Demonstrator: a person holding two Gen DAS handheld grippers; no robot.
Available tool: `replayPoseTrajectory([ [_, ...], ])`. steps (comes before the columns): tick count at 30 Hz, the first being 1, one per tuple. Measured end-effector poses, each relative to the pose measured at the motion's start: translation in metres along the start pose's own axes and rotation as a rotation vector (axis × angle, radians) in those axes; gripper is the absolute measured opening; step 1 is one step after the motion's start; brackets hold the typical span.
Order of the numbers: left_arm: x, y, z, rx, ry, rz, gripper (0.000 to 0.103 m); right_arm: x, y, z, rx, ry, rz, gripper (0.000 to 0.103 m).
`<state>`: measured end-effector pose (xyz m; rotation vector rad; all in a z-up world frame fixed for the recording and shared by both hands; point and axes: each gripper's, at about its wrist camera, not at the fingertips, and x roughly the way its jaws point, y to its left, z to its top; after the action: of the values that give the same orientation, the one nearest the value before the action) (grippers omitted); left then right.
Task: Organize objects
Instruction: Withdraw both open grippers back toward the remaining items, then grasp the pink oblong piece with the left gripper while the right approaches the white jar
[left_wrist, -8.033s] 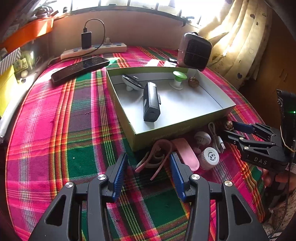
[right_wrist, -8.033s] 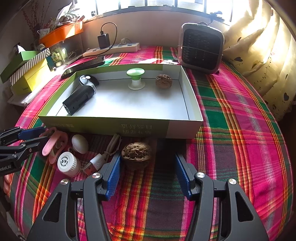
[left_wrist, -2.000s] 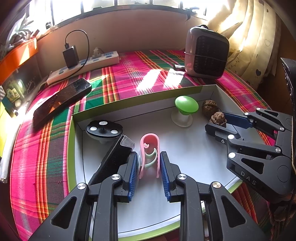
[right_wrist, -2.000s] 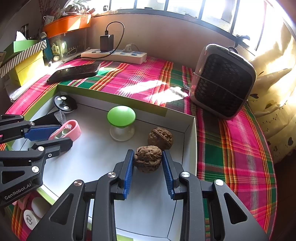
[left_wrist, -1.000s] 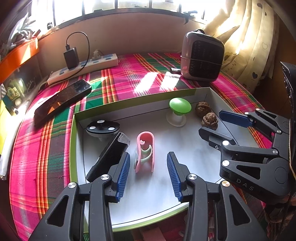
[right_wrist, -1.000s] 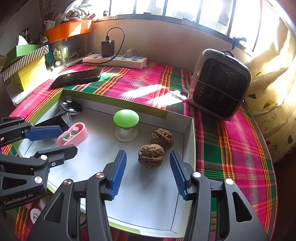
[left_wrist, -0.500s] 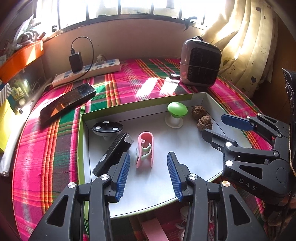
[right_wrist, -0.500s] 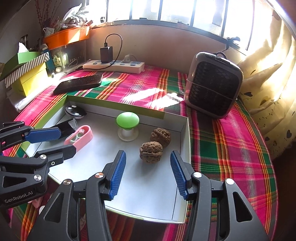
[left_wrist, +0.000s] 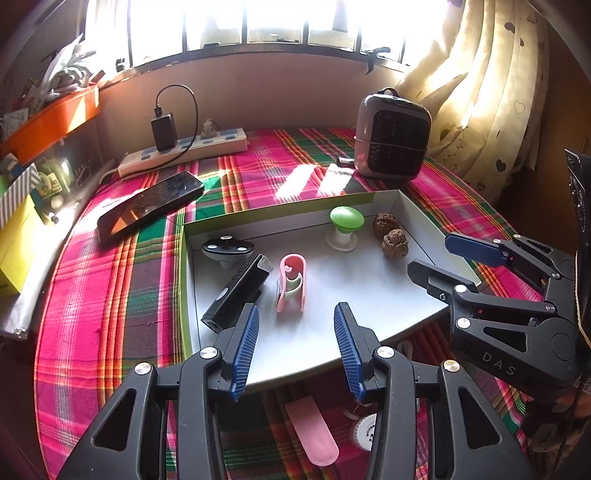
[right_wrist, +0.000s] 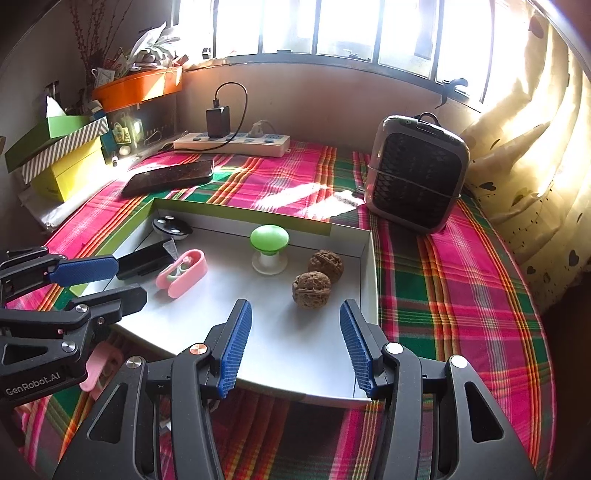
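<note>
Plaid cloth (left_wrist: 110, 295): a pink, green and orange check is seen spread over the surface, with a shallow box (left_wrist: 186, 280) set on it.
Left view, left claw (left_wrist: 295, 347): held apart and empty above the near edge of the box.
Left view, box contents: a pink clip (left_wrist: 291, 282) is laid just ahead of the claw, beside a black oblong device (left_wrist: 236, 291); a black disc (left_wrist: 227, 248), a green knob (left_wrist: 346, 225) and two walnuts (left_wrist: 394, 242) are placed further back.
Left view, outside the box: a pink strip (left_wrist: 312, 432) and a white cap (left_wrist: 365, 430) are left on the cloth below the claw.
Right view, right claw (right_wrist: 295, 343): spread wide, nothing gripped, with the nearer walnut (right_wrist: 311, 290) lying free just ahead.
Right view, surroundings: a phone (right_wrist: 170, 177), a power strip (right_wrist: 232, 144) and a small heater (right_wrist: 417, 173) are seen behind the box.
</note>
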<state>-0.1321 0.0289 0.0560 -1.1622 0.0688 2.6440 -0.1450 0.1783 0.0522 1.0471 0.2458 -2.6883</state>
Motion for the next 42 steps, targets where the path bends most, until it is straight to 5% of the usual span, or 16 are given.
replayPoseTrajectory([
  [26,-0.038,0.020,-0.060,-0.083,0.005,-0.063,0.042,-0.042,0.013,-0.042,0.039,-0.010,0.043,0.051],
  [42,-0.016,0.004,-0.064,-0.054,0.063,-0.083,0.042,-0.043,0.013,-0.058,0.075,0.020,0.044,0.051],
])
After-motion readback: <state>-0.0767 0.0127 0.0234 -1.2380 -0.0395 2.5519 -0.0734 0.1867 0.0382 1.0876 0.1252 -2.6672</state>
